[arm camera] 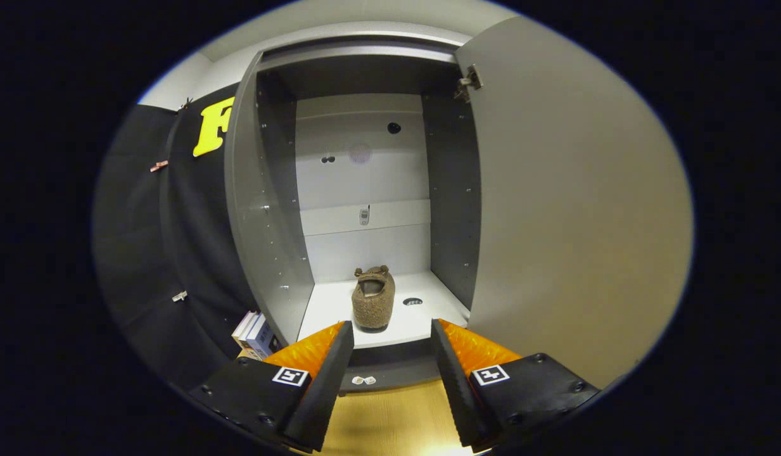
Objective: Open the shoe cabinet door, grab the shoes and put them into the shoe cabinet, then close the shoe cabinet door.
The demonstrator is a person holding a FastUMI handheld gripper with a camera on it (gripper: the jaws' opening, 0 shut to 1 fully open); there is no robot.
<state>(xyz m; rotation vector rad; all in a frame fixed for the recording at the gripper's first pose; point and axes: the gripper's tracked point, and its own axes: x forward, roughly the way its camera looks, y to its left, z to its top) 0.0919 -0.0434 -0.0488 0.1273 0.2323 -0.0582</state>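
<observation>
Booth wall of black cloth (149, 253) stands to the left of the gripper, and at its foot, just left of the left finger, a few books (254, 334) lean against the shoe cabinet (263, 209). Moving rightward, the cabinet's interior is exposed: pale back panel, white bottom shelf (327, 307), dark side walls with rows of peg holes. One shoe (373, 297), a brown fuzzy slipper, sits on that shelf just beyond the fingertips and roughly in line with the gap between them, touching neither finger. Its long axis runs front to back, along the gripper's own heading; the foot opening appears to lie at the far end, which suggests the toe points out toward the gripper, though the fisheye makes this a judgement only. The gripper (390, 339) is spread wide with nothing between its fingers, hovering above the wooden floor (390, 411) in front of the cabinet's base. Further right, the cabinet door (574, 209) stands swung fully open, hinge (470, 81) visible at its top corner. Assessment: door opening is done, and one shoe is placed inside. Whether a second shoe awaits cannot be told. Closing the door remains outstanding, and would call for reaching to the right.
</observation>
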